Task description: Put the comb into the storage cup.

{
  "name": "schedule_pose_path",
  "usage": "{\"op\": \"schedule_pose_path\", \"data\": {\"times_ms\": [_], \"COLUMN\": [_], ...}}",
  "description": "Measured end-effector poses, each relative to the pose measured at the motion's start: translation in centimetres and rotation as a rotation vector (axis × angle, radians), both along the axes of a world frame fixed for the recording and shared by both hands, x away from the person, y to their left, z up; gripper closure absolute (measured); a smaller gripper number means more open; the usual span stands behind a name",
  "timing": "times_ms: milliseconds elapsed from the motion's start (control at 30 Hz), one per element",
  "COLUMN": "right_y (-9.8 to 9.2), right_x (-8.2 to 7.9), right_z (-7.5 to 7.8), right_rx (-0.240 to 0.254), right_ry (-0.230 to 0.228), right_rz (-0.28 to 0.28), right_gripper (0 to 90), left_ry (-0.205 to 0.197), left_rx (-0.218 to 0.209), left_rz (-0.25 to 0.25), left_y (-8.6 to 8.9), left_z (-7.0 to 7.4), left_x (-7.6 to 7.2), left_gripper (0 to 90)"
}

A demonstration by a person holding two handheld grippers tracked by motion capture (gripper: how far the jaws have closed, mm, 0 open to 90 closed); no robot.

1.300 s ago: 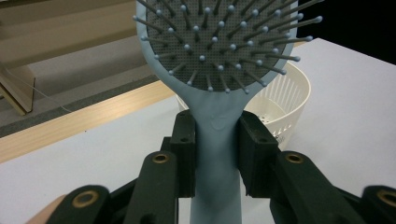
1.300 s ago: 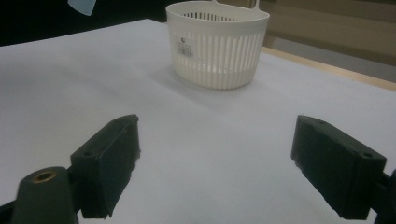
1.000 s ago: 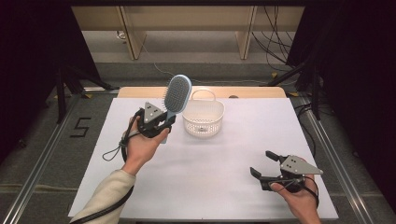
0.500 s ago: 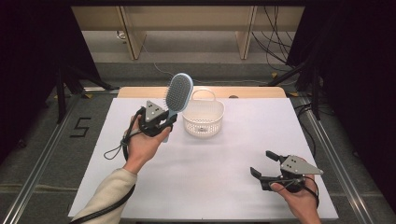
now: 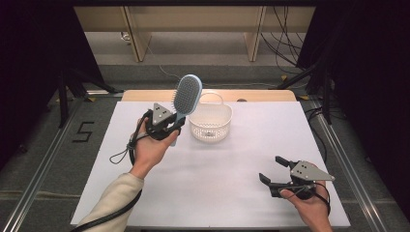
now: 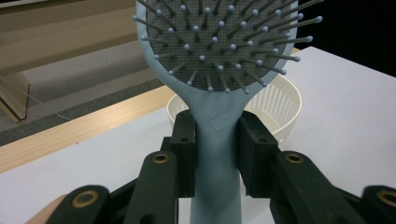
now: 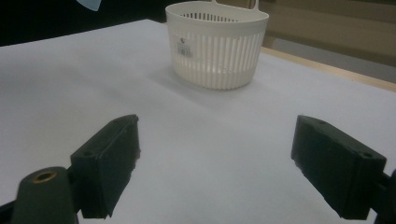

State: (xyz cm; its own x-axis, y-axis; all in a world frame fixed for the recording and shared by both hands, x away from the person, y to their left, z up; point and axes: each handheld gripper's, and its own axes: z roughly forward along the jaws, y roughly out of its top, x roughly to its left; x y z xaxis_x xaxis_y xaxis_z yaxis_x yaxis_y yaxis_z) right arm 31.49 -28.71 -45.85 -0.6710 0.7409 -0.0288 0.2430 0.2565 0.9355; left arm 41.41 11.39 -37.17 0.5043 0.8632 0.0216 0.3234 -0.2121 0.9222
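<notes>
— High view first, nearest edge: what sits at five o'clock on the table (image 5: 227,193)?

— The right gripper (image 5: 279,173), held in the person's right hand (image 5: 309,208). Its jaws are spread wide with nothing between them. From the right gripper view, both black pads (image 7: 112,158) hover over bare white tabletop.

— And further in, around ten o'clock?

— The left gripper (image 5: 169,126), in the person's left hand (image 5: 150,151), raised off the table. It is clenched on the handle of a light blue hairbrush (image 5: 185,99). The left gripper view shows the two pads (image 6: 186,151) pressing the handle from either side.

— How does the hairbrush stand?

— Nearly upright, head up, tilted a little toward one o'clock. Its grey bristle pad faces the left gripper's camera, and the lower end of the handle sticks out below the grip.

— What lies beyond it?

— A white slotted basket (image 5: 210,126) at about twelve o'clock on the white surface, just beside the left gripper and behind the hairbrush head. It stands upright, with a small label on its wall. It is well apart from the right gripper.

— And past that?

— The table's wooden edge (image 5: 261,95) at the far side, then grey floor.
</notes>
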Motion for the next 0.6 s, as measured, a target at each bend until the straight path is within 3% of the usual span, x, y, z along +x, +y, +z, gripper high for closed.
{"op": "schedule_pose_path", "data": {"times_ms": [600], "right_y": [0.01], "right_x": [0.02], "right_z": [-0.02], "right_rx": [0.003], "right_ry": [-0.001], "right_rz": [0.000], "right_gripper": [16.1], "left_ry": [-0.005], "left_rx": [-0.003], "left_rz": [-0.008], "left_y": [-0.43], "left_z": [0.23], "left_x": [0.17], "left_gripper": [70.1]}}
